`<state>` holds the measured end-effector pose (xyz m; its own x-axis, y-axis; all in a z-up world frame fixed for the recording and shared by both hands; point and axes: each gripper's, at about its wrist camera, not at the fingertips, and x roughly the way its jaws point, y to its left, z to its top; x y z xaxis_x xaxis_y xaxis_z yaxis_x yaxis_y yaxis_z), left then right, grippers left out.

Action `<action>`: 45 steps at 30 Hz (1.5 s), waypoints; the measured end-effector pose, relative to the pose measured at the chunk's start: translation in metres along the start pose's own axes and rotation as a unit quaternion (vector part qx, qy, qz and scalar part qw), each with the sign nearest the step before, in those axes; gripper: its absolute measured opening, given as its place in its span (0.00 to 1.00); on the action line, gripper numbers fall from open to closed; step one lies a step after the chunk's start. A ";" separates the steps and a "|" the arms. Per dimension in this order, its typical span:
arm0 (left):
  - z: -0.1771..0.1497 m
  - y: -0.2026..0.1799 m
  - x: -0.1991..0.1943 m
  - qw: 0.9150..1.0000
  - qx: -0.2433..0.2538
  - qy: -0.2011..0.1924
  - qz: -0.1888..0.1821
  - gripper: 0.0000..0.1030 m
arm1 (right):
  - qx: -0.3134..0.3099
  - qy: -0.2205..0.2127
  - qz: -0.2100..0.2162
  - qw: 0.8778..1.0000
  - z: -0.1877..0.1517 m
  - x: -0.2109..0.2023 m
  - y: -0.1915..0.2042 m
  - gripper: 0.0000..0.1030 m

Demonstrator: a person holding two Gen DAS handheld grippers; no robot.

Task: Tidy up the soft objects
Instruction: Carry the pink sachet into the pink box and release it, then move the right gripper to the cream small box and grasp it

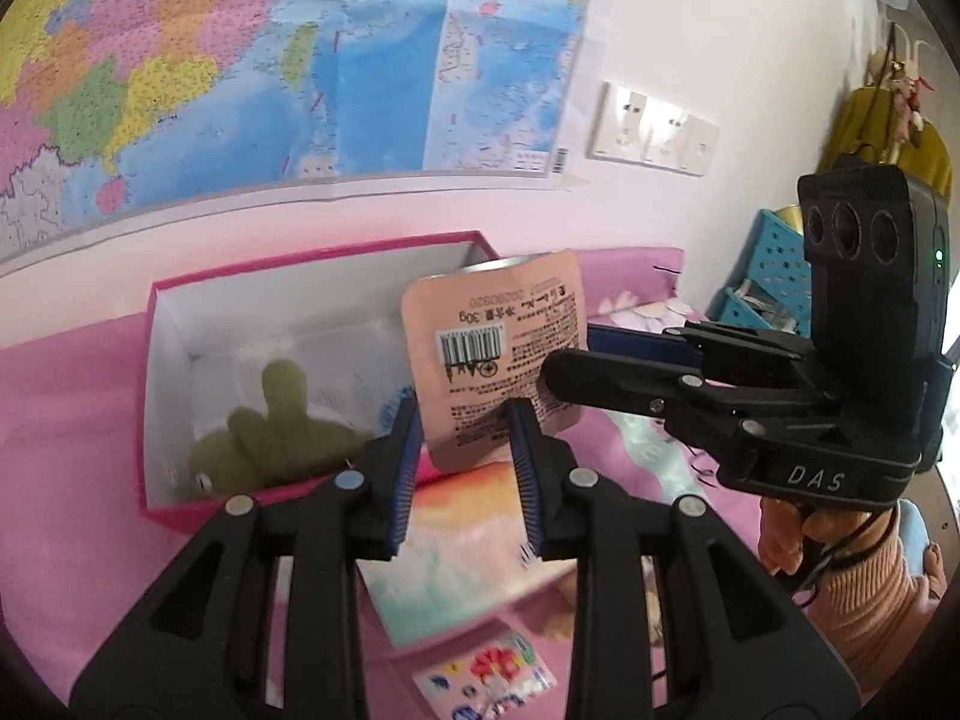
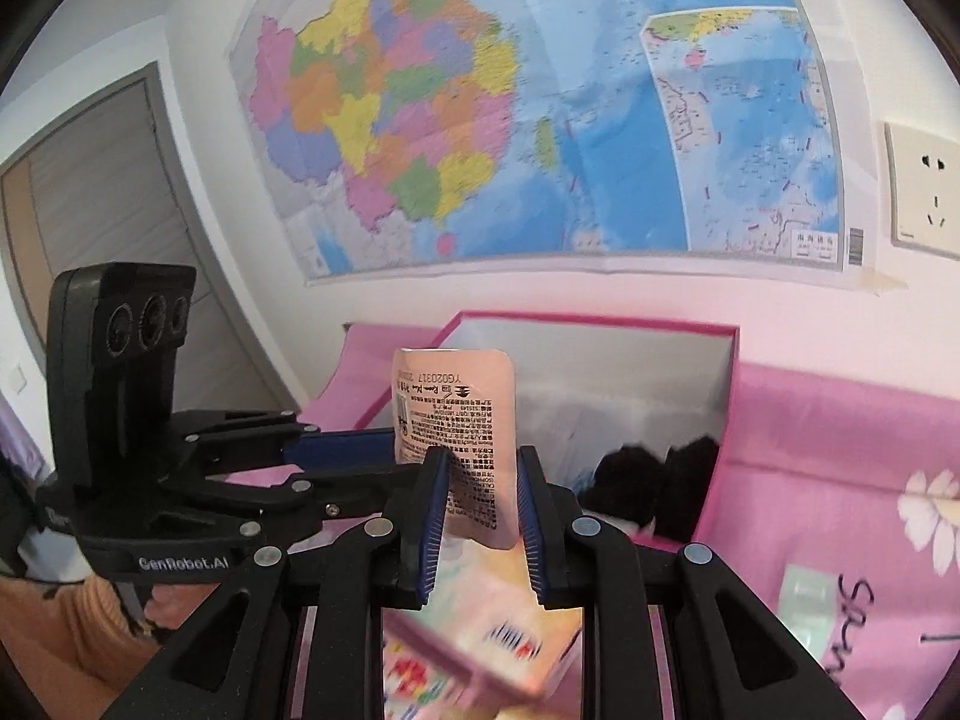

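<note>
Nearest me, my left gripper [image 1: 468, 450] has its fingers [image 1: 403, 456] about half apart, and the bottom of the peach sachet [image 1: 498, 348] sits upright in the gap, edges right at both blue pads. My right gripper [image 2: 483, 504] is also half apart, w/ the same sachet standing slantwise between its pads. From the left cam, one right finger crosses the sachet's front and the other shows behind its right edge. The sachet is up off the bed, but I can't tell which pair actually pinches it and which just brackets it. Directly under the fingers lies a pastel pack [image 1: 456, 546], blurred, and nearer still a small bright packet [image 1: 486, 675], print unreadable; both are flat on the pink sheet [image 1: 72, 420]. There is open sheet to my left and right front. Just beyond the sachet is the pink box [image 1: 312, 258], lid off, white inside, near wall close to my left fingertips. A green plush [image 1: 270, 426] lies in its near corner, partly cut off by the box wall. The right cam shows a dark shape [image 2: 654, 480] in the box that I can't identify. Behind the box comes the wall w/ a map [image 1: 240, 60] and sockets [image 1: 654, 129]; a blue crate [image 1: 774, 264] is far right.
</note>
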<state>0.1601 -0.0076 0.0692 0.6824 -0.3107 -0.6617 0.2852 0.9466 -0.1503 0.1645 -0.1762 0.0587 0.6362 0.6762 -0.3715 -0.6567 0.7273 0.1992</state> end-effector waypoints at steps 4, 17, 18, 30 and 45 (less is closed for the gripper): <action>0.010 0.008 0.017 1.000 -0.010 0.013 0.012 0.31 | 0.013 0.001 -0.005 1.000 0.012 0.018 -0.013 0.22; 0.008 0.018 0.052 0.996 -0.031 0.053 0.067 0.31 | 0.036 0.052 -0.042 0.997 0.010 0.074 -0.038 0.28; 0.008 0.018 0.051 0.996 -0.033 0.051 0.067 0.31 | 0.038 0.051 -0.049 0.997 0.010 0.074 -0.039 0.30; -0.018 0.004 -0.005 0.999 -0.012 -0.016 0.028 0.39 | 0.038 0.013 -0.028 0.999 -0.007 0.013 -0.032 0.38; -0.072 -0.029 -0.027 1.000 0.017 -0.008 -0.024 0.44 | 0.074 0.010 -0.016 0.997 -0.064 -0.049 -0.031 0.47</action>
<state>0.0850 -0.0202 0.0391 0.6776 -0.3572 -0.6428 0.3400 0.9273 -0.1569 0.1272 -0.2393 0.0127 0.6461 0.6513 -0.3981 -0.5687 0.7586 0.3180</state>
